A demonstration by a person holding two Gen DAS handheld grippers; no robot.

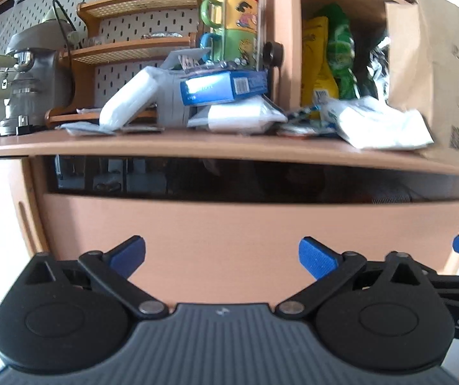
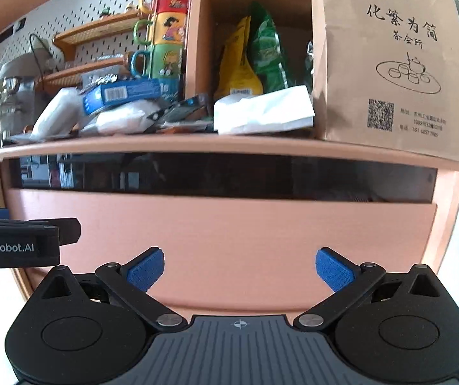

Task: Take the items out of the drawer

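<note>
Drawer point(image 1: 251, 243) directly ahead of both grippers, below bench point(image 1: 165, 146); front panel peach-coloured, dark gap along its top edge, contents not discernible. Left gripper point(image 1: 222, 256) facing drawer front, fingers wide, holding nothing. Right gripper point(image 2: 240, 268) alongside, fingers wide, empty too. Bench top cluttered: blue box point(image 1: 223, 88) resting on white packets point(image 1: 239, 115), stacked cartoon mugs point(image 1: 234, 16) behind, brown paper bag point(image 2: 389, 61) at right edge, coffee machine point(image 1: 33, 77) far left.

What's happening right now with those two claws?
Left gripper open, empty. Right gripper open, empty. Drawer shut. Nothing blocking it.
</note>
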